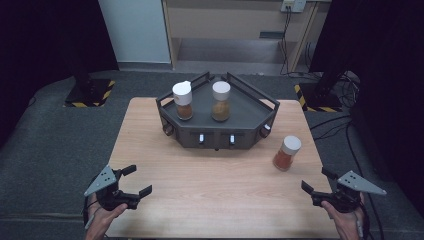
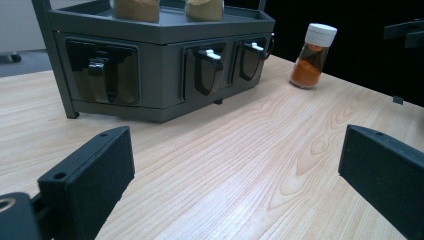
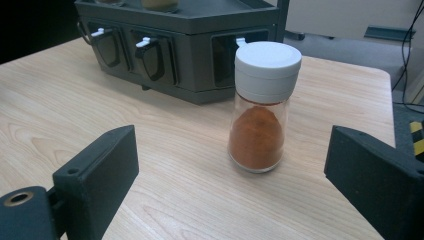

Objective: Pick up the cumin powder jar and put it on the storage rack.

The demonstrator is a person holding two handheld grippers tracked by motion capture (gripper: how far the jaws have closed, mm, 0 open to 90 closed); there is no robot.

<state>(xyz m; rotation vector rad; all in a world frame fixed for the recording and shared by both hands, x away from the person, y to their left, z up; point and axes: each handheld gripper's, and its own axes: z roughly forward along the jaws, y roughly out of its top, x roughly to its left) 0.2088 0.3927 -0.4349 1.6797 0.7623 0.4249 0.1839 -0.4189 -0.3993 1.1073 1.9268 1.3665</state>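
A glass spice jar of orange powder with a white cap (image 1: 287, 153) (image 3: 261, 110) (image 2: 312, 56) stands alone on the wooden table (image 1: 210, 190), right of a dark grey rack (image 1: 216, 131). Two more white-capped jars (image 1: 183, 100) (image 1: 220, 101) stand on the rack's top shelf. My right gripper (image 1: 317, 181) (image 3: 230, 185) is near the table's front right, open, its jaws wide with the orange jar a short way ahead between their lines, untouched. Near the front left corner my left gripper (image 1: 138, 181) (image 2: 235, 170) is open with nothing between its jaws.
The rack (image 2: 160, 60) (image 3: 180, 45) has small drawers with white-tipped handles along its front. Beyond the table lie grey floor, dark stands with yellow-black bases (image 1: 90, 92) and cables (image 1: 345, 130) at the right. Bare tabletop stretches between the grippers and the rack.
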